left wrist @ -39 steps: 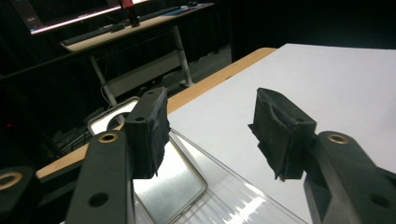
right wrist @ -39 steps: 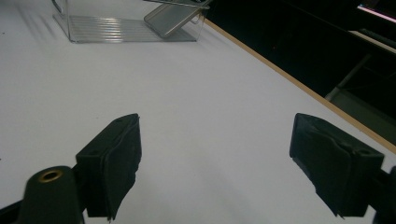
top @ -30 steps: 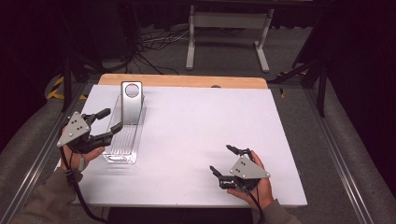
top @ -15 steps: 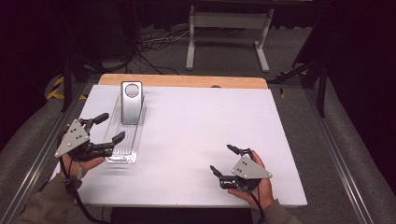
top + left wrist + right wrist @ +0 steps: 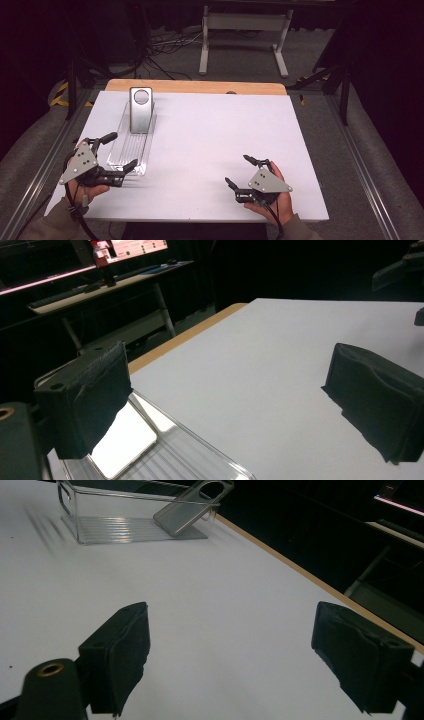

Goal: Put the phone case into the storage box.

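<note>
Two hand-held grippers rest over a white table [image 5: 210, 145]. A clear ribbed plastic tray [image 5: 131, 145] lies near the table's left edge, and a flat silver metal plate with a round hole [image 5: 140, 109] leans tilted in its far end, its upper edge resting on the tray's rim. The left gripper [image 5: 118, 154] sits at the tray's near end; its jaws have just been opening and now stand wide, straddling the tray's near corner without pressing on it, as the left gripper view [image 5: 165, 450] confirms. Nothing is held. The right gripper [image 5: 240, 171] hovers well apart over bare table near the front edge, its jaws likewise spread and empty. Judged from this layout, the tray has been let go and the release step is ending. A likely next move is a withdrawal of the left gripper straight back from the tray, keeping both pads clear of the rim to avoid nudging it.
</note>
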The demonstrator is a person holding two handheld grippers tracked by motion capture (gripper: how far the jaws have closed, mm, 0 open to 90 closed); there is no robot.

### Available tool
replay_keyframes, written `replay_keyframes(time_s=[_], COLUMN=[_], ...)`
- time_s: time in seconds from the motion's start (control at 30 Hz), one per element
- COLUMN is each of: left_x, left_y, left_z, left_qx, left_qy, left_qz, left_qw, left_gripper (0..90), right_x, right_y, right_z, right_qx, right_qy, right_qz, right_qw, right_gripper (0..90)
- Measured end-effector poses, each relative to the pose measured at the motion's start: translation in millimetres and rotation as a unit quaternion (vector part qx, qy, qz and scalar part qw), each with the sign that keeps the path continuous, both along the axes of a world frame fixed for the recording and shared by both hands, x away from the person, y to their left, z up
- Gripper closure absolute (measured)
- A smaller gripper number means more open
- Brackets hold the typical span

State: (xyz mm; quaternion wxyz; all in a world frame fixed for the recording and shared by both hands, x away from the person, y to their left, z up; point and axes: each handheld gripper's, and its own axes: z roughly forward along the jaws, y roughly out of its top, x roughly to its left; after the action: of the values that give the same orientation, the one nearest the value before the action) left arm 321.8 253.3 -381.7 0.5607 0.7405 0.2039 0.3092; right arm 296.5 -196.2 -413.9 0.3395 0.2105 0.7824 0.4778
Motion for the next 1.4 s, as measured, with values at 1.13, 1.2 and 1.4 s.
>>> replay_keyframes(time_s=[1.13,1.2,1.4], left_x=[-26.3,-24.7,-21.2], left_y=[-14.0,-16.1,-21.6], left_z=[-50.7,-52.0,-54.3], left_qx=[0.024,0.022,0.03], left_qy=[0.046,0.049,0.054], left_qz=[-0.013,-0.017,-0.025], left_qw=[0.9986,0.9984,0.9978], left_gripper=[4.6,4.5,4.5], right_x=[-6.5,-7.6,-13.1], right_y=[3.0,1.9,-1.2], right_z=[-3.9,-4.2,-4.3], right_qx=[-0.001,0.0,0.002], right_qy=[-0.006,-0.006,-0.009], right_qz=[-0.003,-0.003,-0.008], right_qw=[1.0,1.0,0.9999], right_gripper=[13.2,12.8,12.2])
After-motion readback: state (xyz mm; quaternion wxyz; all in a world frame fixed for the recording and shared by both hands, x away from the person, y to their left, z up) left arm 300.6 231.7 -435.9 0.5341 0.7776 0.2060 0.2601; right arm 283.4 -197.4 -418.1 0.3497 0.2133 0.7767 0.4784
